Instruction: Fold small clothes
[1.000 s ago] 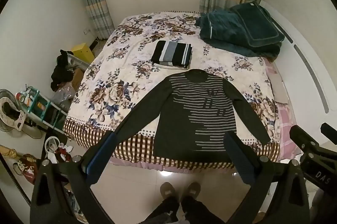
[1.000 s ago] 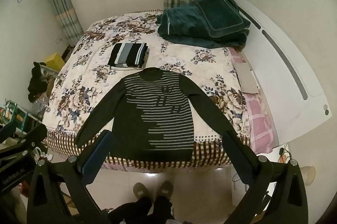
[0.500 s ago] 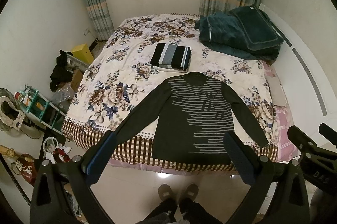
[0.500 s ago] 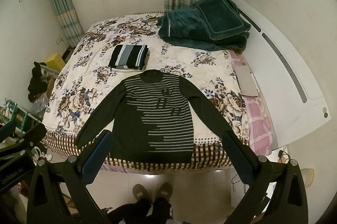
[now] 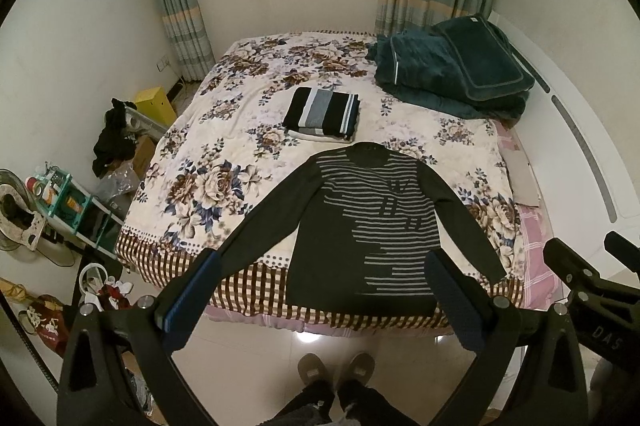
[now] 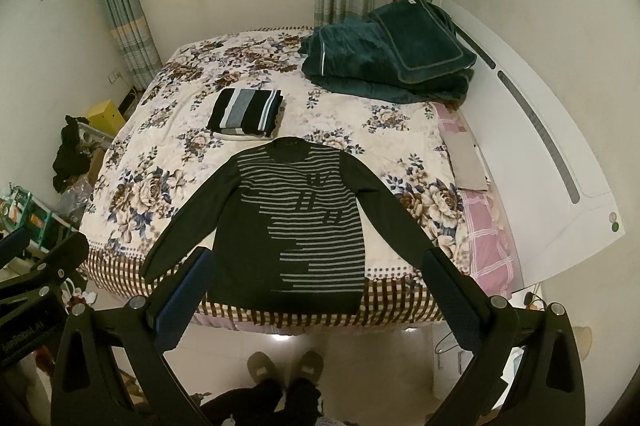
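Note:
A dark long-sleeved sweater [image 5: 360, 226] [image 6: 296, 226] with grey stripes lies flat on the floral bed [image 5: 224, 154] [image 6: 160, 154], sleeves spread, its hem at the near edge. Behind its collar rests a folded black, grey and white striped garment [image 5: 322, 112] [image 6: 245, 112]. My left gripper [image 5: 320, 282] is open, held high above the floor before the bed, with nothing between its fingers. My right gripper [image 6: 316, 282] is open too, at the same height and equally far back. Each gripper's body shows at the edge of the other view.
A folded dark green blanket and pillow [image 5: 452, 74] [image 6: 392, 54] lie at the bed's far right by the white headboard [image 6: 532, 130]. Clutter, a shelf rack [image 5: 68, 206] and a yellow box [image 5: 154, 102] fill the floor left. A person's slippered feet [image 5: 336, 374] stand on the tiles.
Both grippers have risen and drawn back a little from the bed, so the sweater and bed sit lower and smaller in view. Both stay open.

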A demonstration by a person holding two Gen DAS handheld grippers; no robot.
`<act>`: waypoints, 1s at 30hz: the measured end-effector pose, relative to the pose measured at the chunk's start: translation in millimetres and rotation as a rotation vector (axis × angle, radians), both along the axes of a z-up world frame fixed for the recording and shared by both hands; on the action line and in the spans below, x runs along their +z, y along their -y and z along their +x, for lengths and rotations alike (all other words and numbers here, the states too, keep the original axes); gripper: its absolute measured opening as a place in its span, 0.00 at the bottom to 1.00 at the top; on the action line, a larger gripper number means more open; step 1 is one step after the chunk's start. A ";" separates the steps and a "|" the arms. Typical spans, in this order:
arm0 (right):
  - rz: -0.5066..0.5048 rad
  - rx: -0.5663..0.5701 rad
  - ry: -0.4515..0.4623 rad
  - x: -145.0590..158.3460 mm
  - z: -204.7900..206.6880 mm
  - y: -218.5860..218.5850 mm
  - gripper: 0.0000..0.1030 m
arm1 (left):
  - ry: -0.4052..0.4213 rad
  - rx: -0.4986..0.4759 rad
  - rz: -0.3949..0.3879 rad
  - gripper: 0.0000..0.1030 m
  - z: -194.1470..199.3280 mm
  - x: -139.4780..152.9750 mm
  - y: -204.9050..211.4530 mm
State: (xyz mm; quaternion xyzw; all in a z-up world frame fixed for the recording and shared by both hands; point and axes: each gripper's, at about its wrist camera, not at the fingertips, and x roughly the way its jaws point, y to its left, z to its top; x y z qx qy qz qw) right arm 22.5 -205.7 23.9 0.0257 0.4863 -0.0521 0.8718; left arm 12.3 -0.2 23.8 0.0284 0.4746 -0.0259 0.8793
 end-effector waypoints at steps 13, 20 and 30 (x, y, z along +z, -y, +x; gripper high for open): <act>-0.001 0.014 0.002 12.6 2.2 -1.8 1.00 | 0.009 -0.002 -0.003 1.00 -1.9 4.3 -4.6; -0.003 0.017 0.004 14.3 0.6 -3.7 1.00 | 0.009 -0.002 -0.005 1.00 -2.3 4.1 -4.7; -0.004 0.016 0.011 14.6 -3.2 -4.7 1.00 | 0.017 0.000 -0.004 1.00 -0.1 9.5 -0.4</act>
